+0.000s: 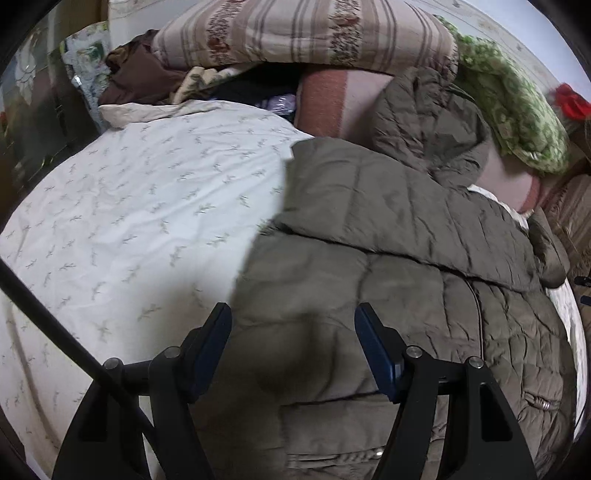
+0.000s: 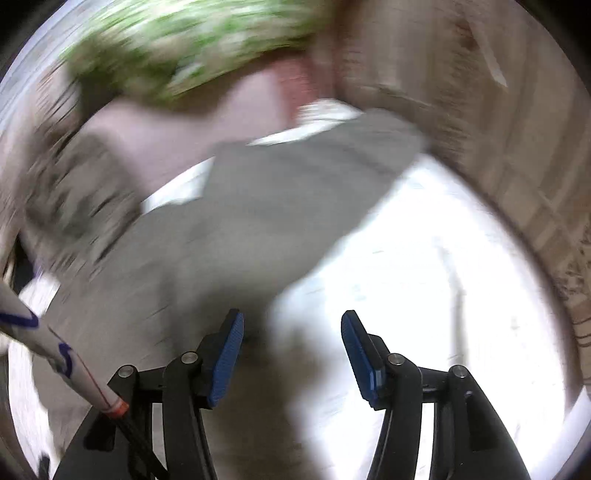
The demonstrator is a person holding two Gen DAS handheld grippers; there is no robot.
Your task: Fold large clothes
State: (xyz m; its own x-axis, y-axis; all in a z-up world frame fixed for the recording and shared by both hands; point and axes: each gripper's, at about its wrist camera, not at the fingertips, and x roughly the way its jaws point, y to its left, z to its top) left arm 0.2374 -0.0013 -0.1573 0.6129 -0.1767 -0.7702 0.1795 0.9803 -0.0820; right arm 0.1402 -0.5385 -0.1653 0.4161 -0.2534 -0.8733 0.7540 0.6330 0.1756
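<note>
Olive-brown quilted coat (image 1: 388, 258) spread across the right half of a bed, on a white sheet (image 1: 129, 221) printed with small grey sprigs. One quilted panel folded over the body of the coat, its edge running at a slant from the middle of the bed toward the right edge. Hood or collar end bunched up toward the head of the bed, against a pink blanket (image 1: 325, 103). Striped, flowered pillow (image 1: 306, 33) stacked above that blanket along the head edge, a green patterned quilt (image 1: 517, 110) beside it toward the far right corner, brown cloth (image 1: 140, 74) heaped at the far left corner. Left gripper (image 1: 291, 321) hanging over the coat's near part, close to the coat's left border where sheet begins; jaws standing wide apart, blue pads (image 1: 373, 343) bare, nothing pinched, whether touching the fabric below not clear. Right gripper (image 2: 291, 332) likewise spread wide with nothing between the pads, seen through a heavily smeared picture; beneath it the coat's edge on the left and bare sheet (image 2: 424, 277) on the right. Coat (image 2: 258, 206) reaching away toward the blurred green quilt (image 2: 184, 48) at the top. White tube with blue marks (image 2: 55, 350) crossing the lower left corner of the right wrist view, identity unclear.
</note>
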